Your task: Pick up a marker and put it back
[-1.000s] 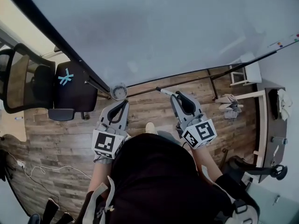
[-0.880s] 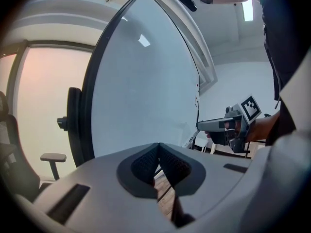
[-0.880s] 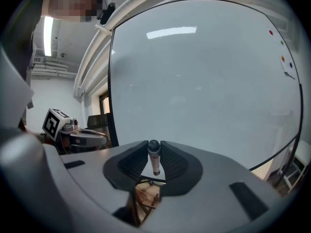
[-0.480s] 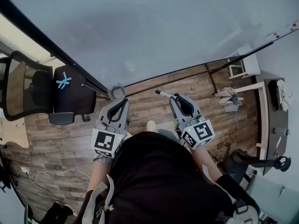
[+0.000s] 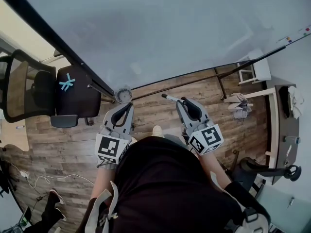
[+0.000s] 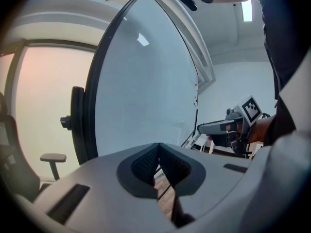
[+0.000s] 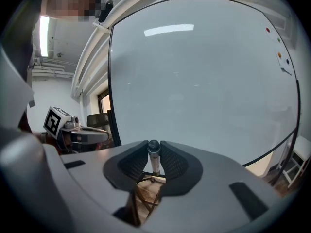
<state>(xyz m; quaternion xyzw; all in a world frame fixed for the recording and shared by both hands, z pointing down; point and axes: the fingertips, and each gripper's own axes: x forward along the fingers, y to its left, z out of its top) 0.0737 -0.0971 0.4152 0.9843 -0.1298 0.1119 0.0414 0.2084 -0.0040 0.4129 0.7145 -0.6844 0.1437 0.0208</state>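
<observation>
Wood floor (image 5: 155,115) and a large whiteboard (image 5: 170,33) fill the head view, the board taking up everything from 9 to 3 o'clock.

The right gripper (image 7: 153,151) is clenched on a marker (image 7: 154,158): in its own view the pads are pressed against both sides of the barrel, and the round end is seen pointing at the board. In the head view the marker juts out from the jaw tips toward 10 o'clock, held above the floor and just short of the board's lower edge.

The left gripper (image 6: 158,150) is closed with nothing in it; its pads meet at the tips, and only floor is seen through the slit below them. At 12 o'clock of it in the head view, a small round cup (image 5: 123,95) sits at the board's bottom edge, close to the jaw tips but apart from them. A black chair (image 5: 73,93) stands at 9 o'clock.

The pick-up is judged done, since the marker is gripped and lifted clear. The return is left. The cup is probably where it goes, though this cannot be confirmed; the marker is at 3 o'clock of it, not touching it.
</observation>
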